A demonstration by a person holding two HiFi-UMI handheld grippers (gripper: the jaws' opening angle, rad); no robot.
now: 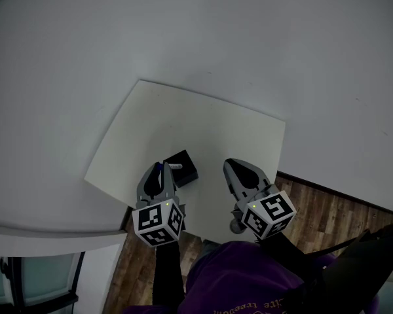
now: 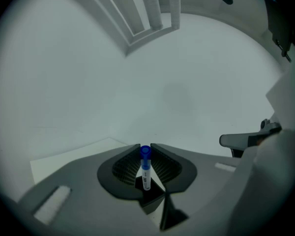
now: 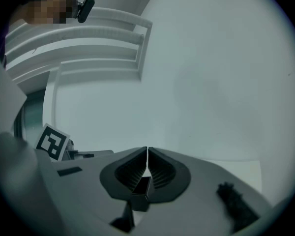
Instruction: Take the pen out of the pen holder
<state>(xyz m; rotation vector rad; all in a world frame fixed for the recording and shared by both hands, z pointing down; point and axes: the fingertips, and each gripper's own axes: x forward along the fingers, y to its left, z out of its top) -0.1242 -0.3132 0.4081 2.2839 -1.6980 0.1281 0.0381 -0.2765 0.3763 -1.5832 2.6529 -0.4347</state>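
A pen (image 2: 145, 167) with a blue cap and a white barrel stands upright between the jaws of my left gripper (image 2: 145, 147), which is shut on it. In the head view the left gripper (image 1: 160, 169) hangs at the left side of the black pen holder (image 1: 185, 169) near the white table's (image 1: 196, 123) front edge. The blue cap (image 1: 158, 167) shows at the jaw tips. Whether the pen's lower end is still inside the holder I cannot tell. My right gripper (image 1: 231, 165) hovers to the right of the holder, its jaws (image 3: 147, 152) shut with nothing between them.
The small white table has bare top behind the holder. A wooden floor (image 1: 327, 208) lies at its front right. The person's purple top (image 1: 249, 283) fills the bottom of the head view. White shelving (image 3: 88, 38) is on the wall.
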